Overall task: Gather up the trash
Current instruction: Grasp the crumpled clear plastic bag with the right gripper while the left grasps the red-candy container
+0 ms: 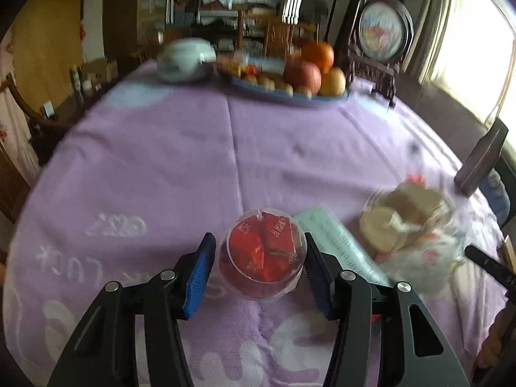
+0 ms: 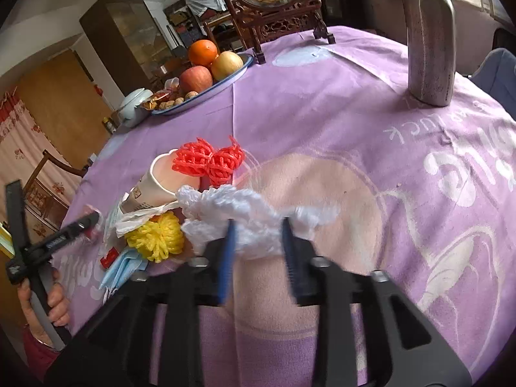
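Purple cloth (image 1: 161, 148) covers the table where I work, and my left gripper (image 1: 259, 266) brackets a clear plastic cup (image 1: 262, 258) stuffed with red wrappers, the right pad at the cup's rim and the left pad a little off it, so I cannot tell whether the cup is gripped. My right gripper (image 2: 256, 248) has its blue pads around white foam netting (image 2: 238, 216), apparently touching it, at the near edge of a trash heap with yellow netting (image 2: 158, 235), red netting (image 2: 209, 159) and a tipped paper cup (image 2: 154, 183).
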Demonstrator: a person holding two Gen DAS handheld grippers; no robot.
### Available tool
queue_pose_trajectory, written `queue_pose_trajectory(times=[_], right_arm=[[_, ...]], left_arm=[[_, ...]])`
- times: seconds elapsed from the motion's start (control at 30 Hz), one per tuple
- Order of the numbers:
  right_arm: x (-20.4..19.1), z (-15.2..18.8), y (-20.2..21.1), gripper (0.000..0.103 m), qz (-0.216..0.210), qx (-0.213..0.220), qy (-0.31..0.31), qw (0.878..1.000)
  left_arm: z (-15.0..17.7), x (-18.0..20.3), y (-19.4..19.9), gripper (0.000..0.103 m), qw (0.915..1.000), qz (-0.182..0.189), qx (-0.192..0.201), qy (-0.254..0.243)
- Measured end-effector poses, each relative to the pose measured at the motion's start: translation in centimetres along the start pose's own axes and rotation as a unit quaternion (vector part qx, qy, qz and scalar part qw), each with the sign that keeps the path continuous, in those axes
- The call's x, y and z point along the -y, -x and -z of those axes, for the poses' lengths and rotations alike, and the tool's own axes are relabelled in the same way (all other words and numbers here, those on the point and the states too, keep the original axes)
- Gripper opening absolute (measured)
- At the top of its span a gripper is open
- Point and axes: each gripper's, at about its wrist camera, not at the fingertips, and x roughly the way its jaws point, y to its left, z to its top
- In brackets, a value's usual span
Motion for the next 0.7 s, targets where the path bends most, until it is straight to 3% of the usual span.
queue_pose_trajectory(times=[0.07, 0.1, 0.23, 0.37, 0.43, 0.47, 0.53, 0.57, 0.7], right_arm=[[-0.6, 0.0, -0.1, 0.068, 0.004, 0.001, 0.013, 1.000], [-1.0, -0.1, -0.3, 0.070, 0.008, 0.000, 0.021, 1.000], [-1.9, -0.4, -3.2, 0.071, 0.007, -0.065, 0.036, 0.997], [-1.6, -0.8, -3.5, 0.071, -0.001, -0.053, 0.009, 0.999], [-1.0, -0.8, -3.5, 0.039, -0.012, -0.050, -0.005, 0.999], [-0.4, -0.8, -3.9, 0.012, -0.027, -0.060, -0.021, 0.998], [0.7, -0.8, -4.0, 0.010, -0.052, -0.059, -0.049, 0.996], [1.1, -0.7, -3.8, 0.003, -0.055, -0.051, -0.061, 0.995], [1.2, -0.1, 0.9, 0.003, -0.039, 0.038, -0.054, 0.997]], left_arm=[[-0.3, -0.2, 1.4, 0.054, 0.9996, 0.014, 0.022, 0.011], [-0.4, -0.2, 1.6, 0.054, 0.9994, 0.018, 0.026, 0.014], [-0.6, 0.1, 2.2, 0.054, 0.9990, 0.029, 0.031, 0.016], [-0.4, 0.8, 1.9, 0.054, 0.9993, 0.028, 0.023, 0.005], [-0.2, 1.1, 1.8, 0.054, 0.9994, 0.026, 0.022, -0.003], [-0.1, 1.2, 1.8, 0.054, 0.9994, 0.025, 0.023, -0.006], [-0.1, 1.4, 1.9, 0.054, 0.9994, 0.020, 0.026, -0.012], [0.0, 1.4, 2.0, 0.054, 0.9993, 0.019, 0.028, -0.013], [0.0, 1.1, 2.3, 0.054, 0.9992, 0.025, 0.031, -0.006]])
